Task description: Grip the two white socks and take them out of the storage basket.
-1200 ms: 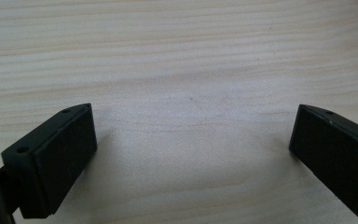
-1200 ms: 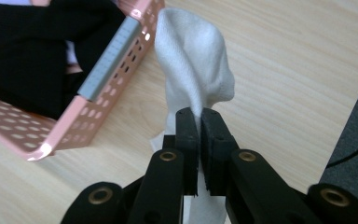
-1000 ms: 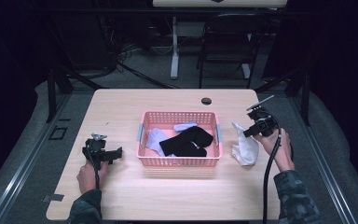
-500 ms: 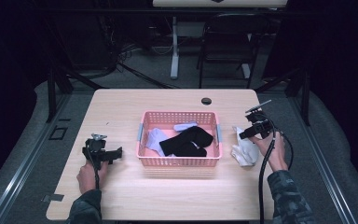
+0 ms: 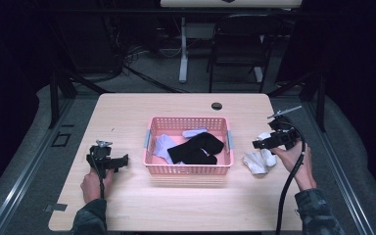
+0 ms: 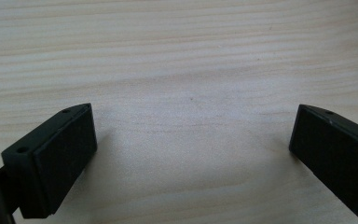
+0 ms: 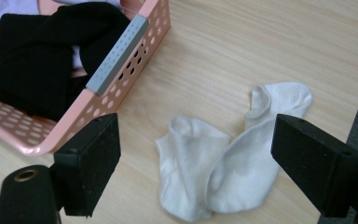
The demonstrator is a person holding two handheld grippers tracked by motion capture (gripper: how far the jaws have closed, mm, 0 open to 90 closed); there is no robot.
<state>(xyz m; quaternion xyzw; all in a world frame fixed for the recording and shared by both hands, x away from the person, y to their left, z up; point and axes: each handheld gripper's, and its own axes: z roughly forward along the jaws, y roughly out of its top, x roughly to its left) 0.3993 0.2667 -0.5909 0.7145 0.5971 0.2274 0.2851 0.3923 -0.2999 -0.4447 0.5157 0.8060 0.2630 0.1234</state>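
Socks [image 7: 228,158] lie on the table [image 5: 176,205] just right of the basket [image 5: 188,169], two white ones side by side and touching, directly below the right gripper [image 5: 269,142], whose jaws stand wide apart with nothing between them. In the right gripper view the pair sits in the gap between the jaws, long axes running away from the camera, toes near, cuffs far, so a straight drop would likely straddle both. The basket holds black [image 5: 196,147] and pale [image 5: 162,145] clothing. The left gripper [image 5: 108,160] rests well apart on the far side of the basket, jaws also spread over bare wood. The right hand is clearly nearer the socks.
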